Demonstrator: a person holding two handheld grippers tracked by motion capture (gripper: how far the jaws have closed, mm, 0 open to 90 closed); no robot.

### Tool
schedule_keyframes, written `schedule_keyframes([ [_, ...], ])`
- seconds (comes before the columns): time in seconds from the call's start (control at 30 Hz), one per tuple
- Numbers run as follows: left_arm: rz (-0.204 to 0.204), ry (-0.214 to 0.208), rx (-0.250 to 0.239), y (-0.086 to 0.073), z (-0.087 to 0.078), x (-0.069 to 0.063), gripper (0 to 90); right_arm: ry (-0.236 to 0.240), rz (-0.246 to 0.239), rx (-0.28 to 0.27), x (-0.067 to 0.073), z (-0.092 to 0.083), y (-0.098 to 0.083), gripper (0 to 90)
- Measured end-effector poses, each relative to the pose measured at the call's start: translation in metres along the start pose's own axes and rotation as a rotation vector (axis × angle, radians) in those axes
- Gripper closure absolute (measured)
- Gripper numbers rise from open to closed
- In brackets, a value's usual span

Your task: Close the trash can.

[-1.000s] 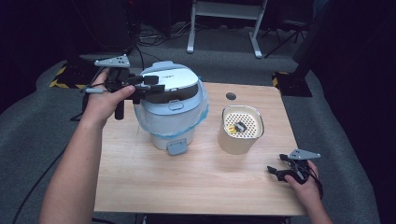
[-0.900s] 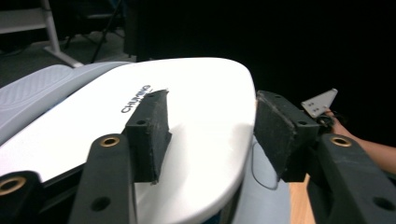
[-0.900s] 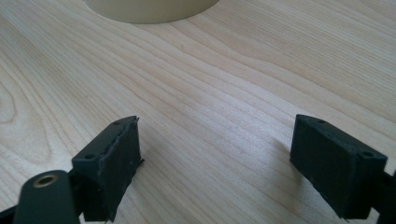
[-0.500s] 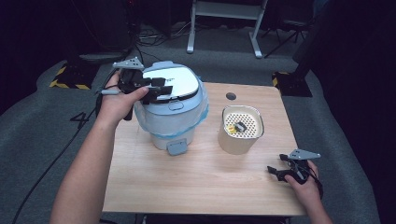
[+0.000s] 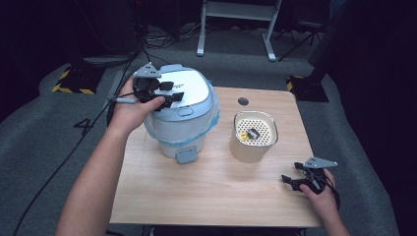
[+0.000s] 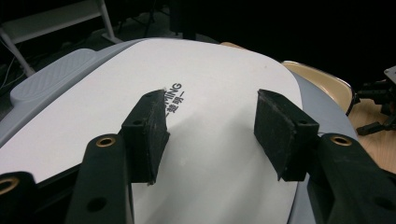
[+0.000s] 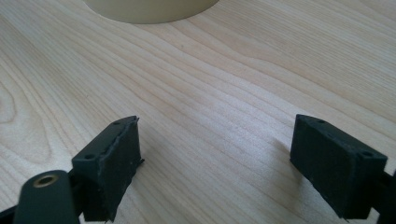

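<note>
1. Dark grey floor with cables and stand legs surrounds a pale wooden table (image 5: 211,196).
2. On the table's left half stands a white and light-blue rice cooker (image 5: 182,115), lid down, its latch tab facing the person; in the left gripper view its white lid (image 6: 219,116) with printed lettering lies right under the jaws.
3. To the cooker's right, near but apart, stands a cream container (image 5: 253,135) with a perforated top and a small dark and yellow thing on it.
4. Left gripper (image 5: 167,91) hovers over the left part of the lid; its jaws have just been opening and stand partly apart, nothing between the pads (image 6: 149,133).
5. Right gripper (image 5: 295,181) rests low at the table's near right corner, well apart from the container, jaws wide and empty over bare wood.
</note>
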State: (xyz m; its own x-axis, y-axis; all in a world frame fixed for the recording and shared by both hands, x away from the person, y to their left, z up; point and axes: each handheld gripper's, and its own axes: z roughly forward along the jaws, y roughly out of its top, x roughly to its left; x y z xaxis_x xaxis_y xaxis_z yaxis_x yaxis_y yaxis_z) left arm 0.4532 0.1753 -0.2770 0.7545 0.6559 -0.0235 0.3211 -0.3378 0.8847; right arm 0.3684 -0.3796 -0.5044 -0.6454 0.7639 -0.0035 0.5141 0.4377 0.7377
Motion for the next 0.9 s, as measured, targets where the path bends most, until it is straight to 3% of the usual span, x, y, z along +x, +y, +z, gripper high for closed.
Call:
schedule_keyframes([
  [0.17, -0.008, 0.015, -0.019, -0.002, 0.001, -0.001, 44.8, 0.0, 0.0, 0.0, 0.0, 0.0, 0.0, 16.1],
  [0.47, -0.005, 0.061, 0.013, 0.002, 0.003, -0.007, 45.6, -0.001, 0.0, 0.0, 0.0, 0.0, 0.0, 16.1],
  [0.5, -0.003, 0.068, 0.01, 0.002, 0.003, -0.008, 45.6, 0.0, 0.0, 0.0, 0.0, 0.0, 0.0, 16.1],
  [0.53, 0.022, 0.082, 0.04, 0.002, 0.004, -0.009, 45.9, 0.0, 0.0, 0.0, 0.0, 0.0, 0.0, 16.1],
  [0.63, 0.037, 0.104, 0.03, 0.002, 0.005, -0.012, 47.0, -0.001, -0.001, 0.001, 0.0, 0.0, 0.0, 16.1],
  [0.77, 0.005, 0.081, 0.013, 0.0, 0.005, -0.008, 46.3, 0.0, 0.0, 0.0, 0.0, 0.0, 0.0, 16.1],
  [0.9, -0.012, 0.091, -0.009, -0.001, 0.008, -0.008, 41.9, 0.0, 0.0, 0.0, 0.0, 0.0, 0.0, 16.1],
])
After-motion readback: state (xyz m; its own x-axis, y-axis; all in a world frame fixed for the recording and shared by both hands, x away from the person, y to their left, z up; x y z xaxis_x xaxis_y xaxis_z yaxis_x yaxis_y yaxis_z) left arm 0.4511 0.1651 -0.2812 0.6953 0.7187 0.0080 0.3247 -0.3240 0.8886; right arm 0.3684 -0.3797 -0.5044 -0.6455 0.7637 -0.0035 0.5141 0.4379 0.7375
